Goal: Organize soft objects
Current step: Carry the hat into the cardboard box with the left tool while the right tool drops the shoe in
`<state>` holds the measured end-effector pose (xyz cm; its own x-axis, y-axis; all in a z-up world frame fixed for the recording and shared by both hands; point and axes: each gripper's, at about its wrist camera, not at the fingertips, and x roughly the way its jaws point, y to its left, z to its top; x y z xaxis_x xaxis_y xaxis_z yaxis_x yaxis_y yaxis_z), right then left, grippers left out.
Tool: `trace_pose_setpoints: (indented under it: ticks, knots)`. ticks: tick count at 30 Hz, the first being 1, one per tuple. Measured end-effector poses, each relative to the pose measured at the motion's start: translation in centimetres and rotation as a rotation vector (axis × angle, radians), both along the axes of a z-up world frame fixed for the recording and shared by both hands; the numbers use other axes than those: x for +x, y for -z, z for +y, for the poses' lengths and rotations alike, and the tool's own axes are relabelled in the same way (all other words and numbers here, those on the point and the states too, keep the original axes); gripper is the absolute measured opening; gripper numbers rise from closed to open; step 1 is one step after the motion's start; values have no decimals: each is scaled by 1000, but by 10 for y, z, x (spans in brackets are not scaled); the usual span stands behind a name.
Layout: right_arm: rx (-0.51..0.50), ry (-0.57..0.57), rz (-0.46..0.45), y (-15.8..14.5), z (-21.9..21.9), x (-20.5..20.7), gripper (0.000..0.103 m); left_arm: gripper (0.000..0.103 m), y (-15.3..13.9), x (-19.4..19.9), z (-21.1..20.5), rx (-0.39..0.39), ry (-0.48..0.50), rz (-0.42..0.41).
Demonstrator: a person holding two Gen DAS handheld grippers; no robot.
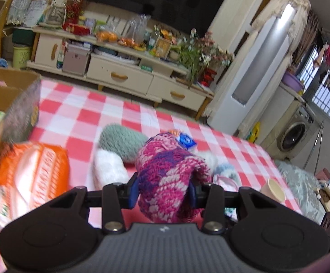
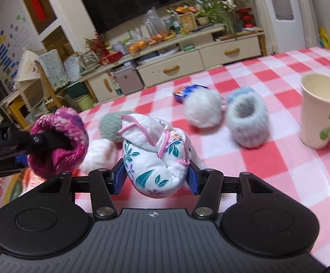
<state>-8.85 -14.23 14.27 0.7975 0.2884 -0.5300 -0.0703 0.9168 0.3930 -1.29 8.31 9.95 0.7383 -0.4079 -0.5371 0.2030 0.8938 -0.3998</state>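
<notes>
My left gripper [image 1: 163, 193] is shut on a pink, purple and white knitted roll [image 1: 169, 175], held above the red-checked tablecloth [image 1: 78, 113]. The right wrist view shows that same roll [image 2: 60, 136] at the left, with one of the left fingers [image 2: 46, 141] across it. My right gripper [image 2: 155, 178] is shut on a white cloth bundle with teal flowers and pink trim [image 2: 153, 159]. On the cloth lie a green knitted ball [image 1: 121, 141], a white fluffy piece [image 1: 109, 168], a white pompom [image 2: 202, 108] and a pale blue fuzzy ring [image 2: 248, 122].
An open cardboard box [image 1: 12, 95] stands at the left, with an orange-and-white pack [image 1: 30, 173] lying in front of it. A paper cup [image 2: 321, 111] stands at the right and a small blue snack packet [image 2: 187, 91] lies farther back. A TV cabinet lies beyond the table.
</notes>
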Motion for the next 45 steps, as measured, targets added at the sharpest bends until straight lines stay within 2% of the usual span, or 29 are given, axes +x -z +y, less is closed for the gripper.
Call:
trace_pose_setpoints:
  ticks: [6,12,20,28,35,40,42,45]
  knots:
    - [-9,-89,-42,-20,33,4,67,40,-18,4,33,-13,-83,-60]
    - [-27,-212,-87,-38,78,8,67,40,-29,11,78,-11,-216,-97]
    - [-72,-396,-165,-62,151,9,67,40,-36,19,143,34,-413,-123]
    - [-120,-583,-219,-69,217,11,67,40,-38,25,193,138,-558,-130]
    - [-202,-699,-222,-56,260,20,67,41,-29,31,215,153,-576,-85]
    - [-245,-733,-204,-46,271,14,68,41,-23,34,222,180,-565,-61]
    - [-265,-734,-198,-45,274,17,71,43,-21,34,222,184,-562,-50]
    - [-256,-721,-201,-45,268,11,89,45,-21,34,220,198,-556,-40]
